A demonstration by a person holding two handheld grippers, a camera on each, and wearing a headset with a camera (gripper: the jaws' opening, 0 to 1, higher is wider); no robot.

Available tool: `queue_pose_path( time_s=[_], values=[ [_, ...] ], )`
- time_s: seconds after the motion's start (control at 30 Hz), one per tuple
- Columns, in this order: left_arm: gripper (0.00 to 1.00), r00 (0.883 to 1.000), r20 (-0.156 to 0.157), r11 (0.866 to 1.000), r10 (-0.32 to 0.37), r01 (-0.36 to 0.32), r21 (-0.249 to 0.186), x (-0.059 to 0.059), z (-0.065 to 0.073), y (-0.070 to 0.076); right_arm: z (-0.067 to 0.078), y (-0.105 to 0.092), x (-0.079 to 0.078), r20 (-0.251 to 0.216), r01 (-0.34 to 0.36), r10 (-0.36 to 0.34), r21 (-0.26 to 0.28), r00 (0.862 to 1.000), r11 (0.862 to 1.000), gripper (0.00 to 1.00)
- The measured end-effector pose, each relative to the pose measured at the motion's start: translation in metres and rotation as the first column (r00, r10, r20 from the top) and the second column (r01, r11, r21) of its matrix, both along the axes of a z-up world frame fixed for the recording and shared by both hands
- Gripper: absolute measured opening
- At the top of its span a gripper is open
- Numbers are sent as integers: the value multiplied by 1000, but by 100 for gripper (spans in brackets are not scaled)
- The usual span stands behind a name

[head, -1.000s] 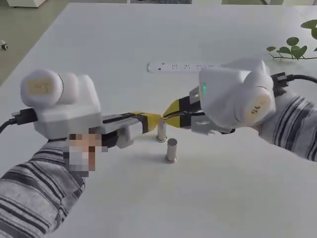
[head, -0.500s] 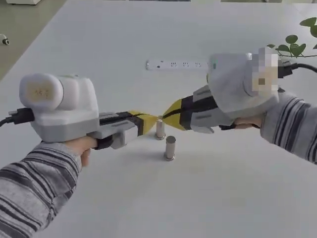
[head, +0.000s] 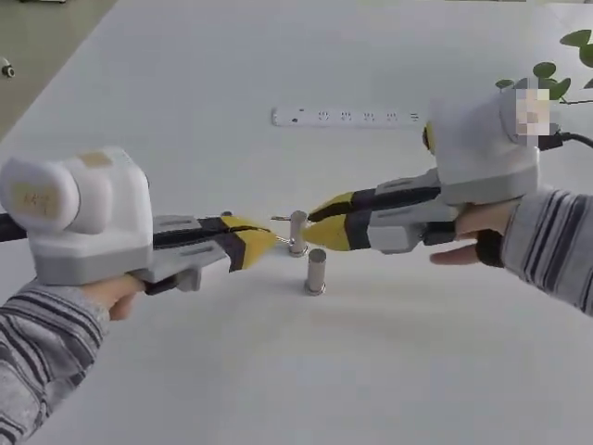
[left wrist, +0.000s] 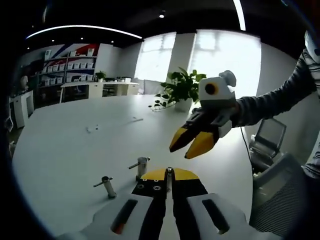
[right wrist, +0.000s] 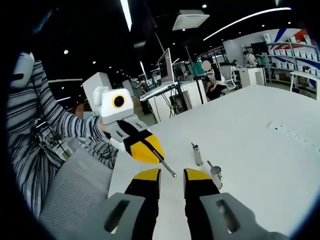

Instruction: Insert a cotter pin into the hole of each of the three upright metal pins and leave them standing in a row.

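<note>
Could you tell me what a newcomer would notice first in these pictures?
Two yellow-tipped grippers meet nose to nose: the left gripper pinches a thin metal cotter pin, the right gripper gapes open. Between their tips stands a short upright metal pin, a second upright pin nearer the person, a white power strip beyond.

White pwr strip (head: 347,118) on table (head: 167,83), plant (head: 548,71) nr edge, grey chair (right wrist: 75,190)

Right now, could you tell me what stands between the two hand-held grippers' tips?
In the head view, an upright metal pin stands between the left hand-held gripper and the right hand-held gripper, with a cotter pin through its hole.
</note>
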State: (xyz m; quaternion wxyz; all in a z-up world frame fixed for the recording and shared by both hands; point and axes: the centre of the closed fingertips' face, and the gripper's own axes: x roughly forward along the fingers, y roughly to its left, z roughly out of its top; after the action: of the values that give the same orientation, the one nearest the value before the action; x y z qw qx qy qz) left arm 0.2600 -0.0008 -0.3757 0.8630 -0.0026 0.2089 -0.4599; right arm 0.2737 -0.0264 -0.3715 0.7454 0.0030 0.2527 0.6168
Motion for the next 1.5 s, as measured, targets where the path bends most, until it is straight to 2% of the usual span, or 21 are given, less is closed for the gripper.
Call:
queue_pose_path(
  time_s=[0.07, 0.1, 0.17, 0.43, 0.6, 0.87, 1.17, 1.27, 1.3, 1.33, 1.43, 1.5],
  values=[
    [0, 1000, 3, 1000, -17, 17, -7, -3, 0, -1, 0, 1, -7, -42, -19, 20, 20, 999, 1000, 13],
    [0, 1000, 6, 1000, -29, 29, -8, -5, 1, -3, 0, 1, -8, -44, -19, 20, 24, 999, 1000, 13],
    [0, 999, 11, 998, -53, 53, -25, -8, 4, -6, 0, 3, -17, -90, -49, 53, 52, 994, 997, 14],
    [0, 995, 4, 992, -103, 103, -73, -17, 12, -15, -6, 5, -33, -127, -102, 110, 69, 986, 992, 13],
    [0, 993, -2, 989, -120, 120, -84, -19, 13, -17, -7, 4, -34, -125, -115, 123, 72, 984, 991, 7],
    [0, 991, -12, 984, -130, 128, -126, -21, 17, -21, -8, 5, -38, -117, -124, 132, 70, 984, 990, 6],
    [0, 991, -23, 981, -135, 130, -145, -24, 18, -23, -8, 4, -41, -118, -133, 140, 65, 983, 989, 1],
    [0, 990, -35, 981, -138, 131, -146, -25, 16, -23, -9, 2, -42, -79, -159, 162, 37, 984, 987, 0],
    [0, 990, -35, 981, -137, 131, -144, -25, 16, -23, -10, 1, -41, -24, -176, 176, 7, 984, 984, 0],
    [0, 991, -33, 982, -132, 127, -138, -25, 15, -23, -10, 1, -41, -13, -177, 177, -3, 984, 984, 0],
    [2, 993, -24, 987, -112, 109, -117, -23, 13, -23, -11, 2, -46, 61, -225, 229, -56, 972, 973, 0],
    [3, 994, -13, 989, -108, 106, -104, -21, 11, -23, -12, 2, -47, 87, -233, 239, -74, 967, 970, 0]
  ],
)
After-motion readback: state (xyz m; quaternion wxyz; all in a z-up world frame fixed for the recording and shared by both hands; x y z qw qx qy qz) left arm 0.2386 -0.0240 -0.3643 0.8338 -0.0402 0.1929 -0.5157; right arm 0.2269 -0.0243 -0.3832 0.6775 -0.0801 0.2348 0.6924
